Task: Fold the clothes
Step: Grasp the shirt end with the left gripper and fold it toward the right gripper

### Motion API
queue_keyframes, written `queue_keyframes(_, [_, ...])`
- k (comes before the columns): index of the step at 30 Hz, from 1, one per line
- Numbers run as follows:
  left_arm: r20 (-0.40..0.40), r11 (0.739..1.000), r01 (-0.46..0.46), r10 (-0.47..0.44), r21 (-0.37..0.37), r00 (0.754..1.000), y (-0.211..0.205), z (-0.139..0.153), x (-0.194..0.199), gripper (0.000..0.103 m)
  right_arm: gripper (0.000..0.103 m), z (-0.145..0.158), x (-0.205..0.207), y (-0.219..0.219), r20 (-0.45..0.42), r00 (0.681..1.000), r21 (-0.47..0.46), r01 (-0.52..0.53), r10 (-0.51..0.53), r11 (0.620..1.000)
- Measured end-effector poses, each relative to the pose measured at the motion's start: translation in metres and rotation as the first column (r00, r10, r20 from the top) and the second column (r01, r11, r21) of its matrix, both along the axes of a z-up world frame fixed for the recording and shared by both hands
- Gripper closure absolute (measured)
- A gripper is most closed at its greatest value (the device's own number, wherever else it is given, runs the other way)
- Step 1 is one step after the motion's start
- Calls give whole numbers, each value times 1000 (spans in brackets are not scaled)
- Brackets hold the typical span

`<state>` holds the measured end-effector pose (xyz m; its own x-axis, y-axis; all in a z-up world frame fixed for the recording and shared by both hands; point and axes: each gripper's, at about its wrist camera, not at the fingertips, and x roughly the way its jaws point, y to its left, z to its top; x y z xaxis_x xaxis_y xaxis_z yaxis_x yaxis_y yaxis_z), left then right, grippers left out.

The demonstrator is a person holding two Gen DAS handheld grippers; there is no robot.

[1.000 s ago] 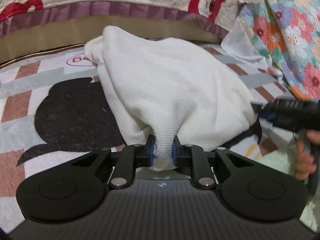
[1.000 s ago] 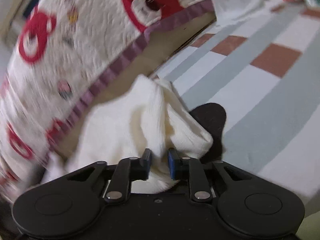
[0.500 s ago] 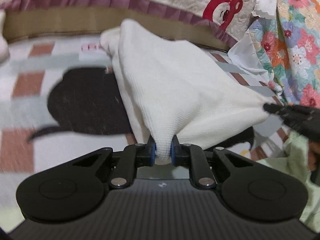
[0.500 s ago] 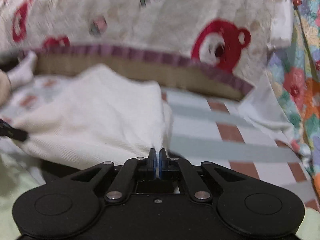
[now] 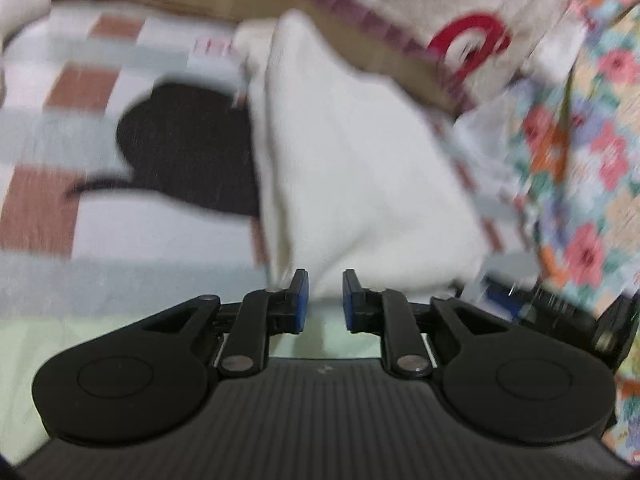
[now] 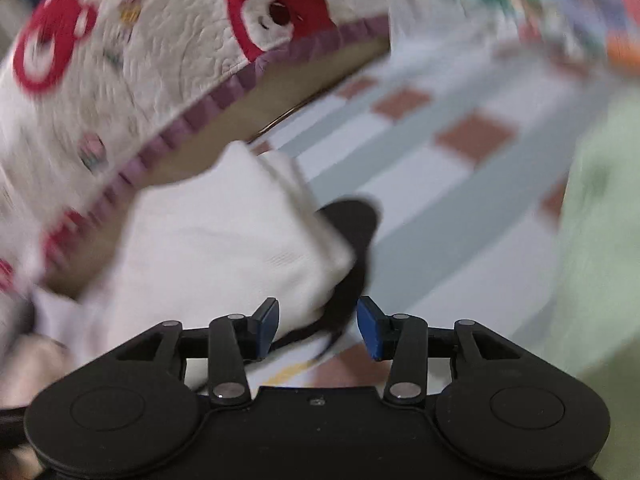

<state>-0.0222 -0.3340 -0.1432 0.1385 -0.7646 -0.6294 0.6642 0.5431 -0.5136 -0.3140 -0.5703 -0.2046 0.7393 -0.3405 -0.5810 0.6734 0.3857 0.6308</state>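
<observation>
A white ribbed garment [image 5: 352,180] lies in a folded heap on the checked bedsheet [image 5: 132,240], its far end against the quilt's edge. My left gripper [image 5: 325,300] stands at its near edge, slightly open. The cloth reaches only the fingertips and pale green shows between the pads. In the right wrist view the same garment [image 6: 224,248] lies ahead and to the left. My right gripper [image 6: 317,320] is wide open, and the garment's corner sits just ahead of its left finger. The right tool's black body [image 5: 568,316] shows at the garment's right side. Both views are blurred.
A quilt with red bear prints [image 6: 120,60] hangs over the bed's far side, also seen as the quilt [image 5: 460,8]. Floral fabric [image 5: 592,160] lies on the right. A pale green cloth [image 6: 600,240] covers the near right. The sheet carries a large black print [image 5: 180,140].
My right gripper has opened and let go of the garment. The left pads no longer pinch a bunch of cloth. The garment has dropped onto the sheet, and both cameras have swung.
</observation>
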Motion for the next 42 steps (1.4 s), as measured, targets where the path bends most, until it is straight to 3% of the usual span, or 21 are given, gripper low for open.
queue_keyframes(2, [70,998,36,-32,-54,997,-15,12,-1,75,49,-13,6,1,54,999,89,1,-6,996])
queue_keyframes(4, [141,993,111,-104,-47,985,-40,15,-2,72,47,-23,20,3,63,998,134,2,-11,991])
queue_keyframes(5, [180,991,131,-125,-17,976,-53,13,-1,72,47,-26,27,5,51,999,143,9,-17,990])
queue_keyframes(8, [271,985,45,-90,169,958,-77,-9,9,76,44,-26,39,14,28,997,108,73,-76,991])
queue_keyframes(11, [266,975,-43,-16,216,964,-58,-28,21,67,44,-28,43,13,23,992,82,118,-120,990])
queue_keyframes(16, [140,986,-80,59,147,988,-26,-34,36,63,42,-36,42,6,86,977,67,192,-197,979])
queue_keyframes(19, [202,995,-49,31,86,979,-23,-19,26,66,41,-44,41,-2,161,948,97,260,-273,961])
queue_keyframes(20, [247,998,-24,10,54,969,-22,-12,18,66,41,-41,46,-6,144,953,78,257,-266,963])
queue_keyframes(21, [292,999,15,-24,32,956,-21,-6,9,63,46,-38,52,-9,121,959,54,250,-255,967])
queue_keyframes(22, [332,997,75,-79,25,940,-23,-2,-1,62,73,-33,60,-14,88,974,24,210,-211,977])
queue_keyframes(23, [372,991,136,-133,18,919,-25,0,-10,62,82,-28,68,-19,52,985,-6,162,-162,987])
queue_keyframes(24, [414,981,192,-177,8,893,-27,0,-21,61,82,-20,69,-22,69,989,-19,134,-132,991])
queue_keyframes(27, [519,960,280,-227,-23,824,-32,-1,-48,42,83,12,73,-26,113,992,-70,60,-52,996])
queue_keyframes(29, [564,950,311,-268,21,781,-44,-4,-61,41,83,35,79,-28,117,993,-102,10,2,995])
queue_keyframes(31, [619,938,332,-321,102,716,-59,-10,-75,40,83,54,85,-28,110,993,-107,-21,33,994])
queue_keyframes(33, [697,930,323,-348,174,627,-69,-17,-91,37,84,65,88,-30,106,993,-101,-38,49,994])
queue_keyframes(34, [716,928,314,-357,199,600,-73,-19,-94,35,84,68,88,-33,119,992,-80,-38,47,996])
queue_keyframes(39, [717,919,273,-394,286,575,-85,-26,-84,35,85,78,84,-46,199,980,23,-34,28,999])
queue_keyframes(40, [716,916,264,-401,303,571,-87,-27,-82,40,85,81,84,-47,193,981,18,-31,27,999])
queue_keyframes(41, [716,913,255,-409,320,566,-90,-28,-80,51,85,83,84,-46,189,982,7,-29,27,1000])
queue_keyframes(42, [715,909,246,-417,337,561,-92,-29,-78,77,85,85,83,-46,185,982,-4,-27,28,1000])
